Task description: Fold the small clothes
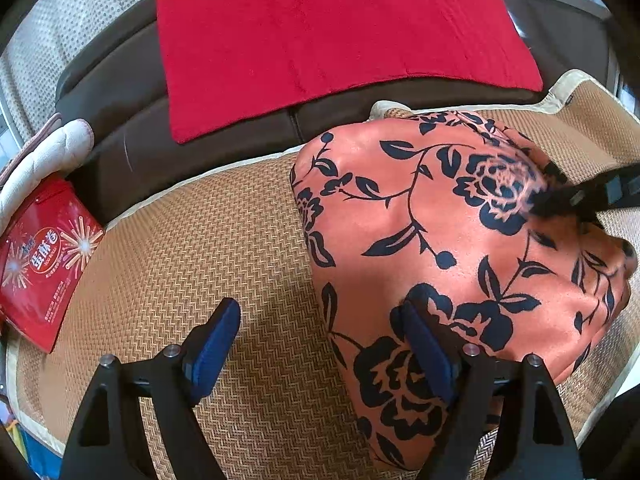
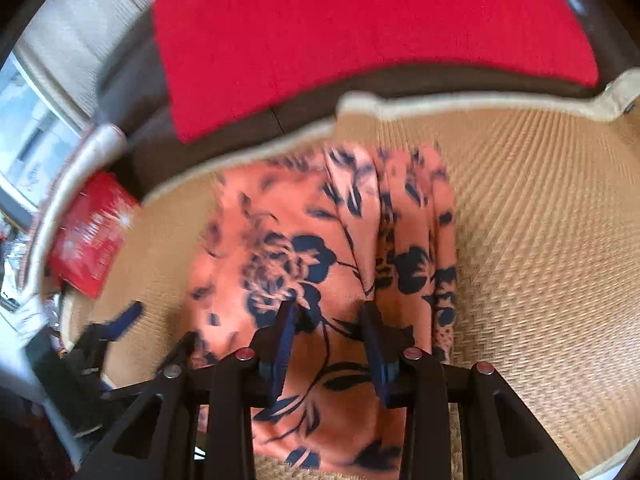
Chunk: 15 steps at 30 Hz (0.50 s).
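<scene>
A: What was the setting?

B: A brown sofa (image 1: 132,92) with a red towel (image 1: 328,40) draped over its back, and a woven mat (image 1: 224,248) covering the seat. On that mat lay the orange flowered garment (image 1: 440,248), toward the right in the left wrist view, its far part reaching close to the mat's pale edging. A red box (image 1: 44,264) sat at the mat's far left, well apart from the cloth.

A: Which step was in hand?

B: I judged it an early fold. The garment looked bunched and humped rather than flat, with loose pleats along its right side in the right wrist view.

A: And the tools?

B: The left tool (image 1: 324,344) stood spread wide, one finger over bare mat, the other over the garment's left edge, with nothing pinched. The right tool (image 2: 330,332) sat over the middle of the cloth, its jaws partly drawn in. That view was blurred, so I could not tell whether it pinched a fold or merely hovered.

A: What did the next move call for?

B: Probably the left tool closing on the near left edge, then both carrying the cloth across evenly so the slippery-looking fabric would not slump again.
</scene>
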Each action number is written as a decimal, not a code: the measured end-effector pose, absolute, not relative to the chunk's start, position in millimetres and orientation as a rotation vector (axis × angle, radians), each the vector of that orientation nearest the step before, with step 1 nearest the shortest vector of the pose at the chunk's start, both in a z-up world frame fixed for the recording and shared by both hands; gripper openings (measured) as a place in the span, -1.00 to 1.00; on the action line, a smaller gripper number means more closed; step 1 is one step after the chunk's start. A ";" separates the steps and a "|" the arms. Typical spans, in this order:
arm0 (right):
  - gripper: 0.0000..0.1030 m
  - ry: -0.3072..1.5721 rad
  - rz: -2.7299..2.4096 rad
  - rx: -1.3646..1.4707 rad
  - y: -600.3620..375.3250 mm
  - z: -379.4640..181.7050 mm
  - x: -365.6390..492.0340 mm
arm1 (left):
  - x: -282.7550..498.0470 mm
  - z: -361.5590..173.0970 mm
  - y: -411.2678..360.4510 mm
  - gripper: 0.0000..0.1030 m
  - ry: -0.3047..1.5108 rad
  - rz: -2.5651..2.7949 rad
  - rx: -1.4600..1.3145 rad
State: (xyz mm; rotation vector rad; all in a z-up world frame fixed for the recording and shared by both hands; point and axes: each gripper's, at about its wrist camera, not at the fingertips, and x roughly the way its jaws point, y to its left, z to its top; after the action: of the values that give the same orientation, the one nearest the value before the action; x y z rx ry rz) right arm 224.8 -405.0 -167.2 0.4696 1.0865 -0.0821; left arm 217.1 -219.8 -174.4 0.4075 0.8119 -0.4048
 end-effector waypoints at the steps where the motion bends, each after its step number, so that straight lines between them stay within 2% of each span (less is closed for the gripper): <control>1: -0.25 1.110 -0.088 0.475 -405.3 -175.6 229.8 | 215.7 -174.4 -219.0 0.62 0.811 -0.403 0.408; 10: -0.26 1.049 -0.092 0.491 -407.9 -155.4 264.7 | 217.6 -175.7 -216.5 0.63 0.815 -0.404 0.405; 13: -0.28 1.038 -0.104 0.478 -404.8 -165.4 291.7 | 217.7 -176.3 -216.1 0.63 0.813 -0.407 0.410; 15: -0.28 1.093 -0.108 0.467 -400.9 -181.6 310.0 | 218.7 -177.3 -215.6 0.64 0.817 -0.408 0.409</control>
State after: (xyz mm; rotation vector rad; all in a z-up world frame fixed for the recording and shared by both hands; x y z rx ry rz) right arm 310.0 -400.9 -181.6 0.4673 1.0925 -0.1082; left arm 218.7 -215.6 -177.3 0.4094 0.8170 -0.4075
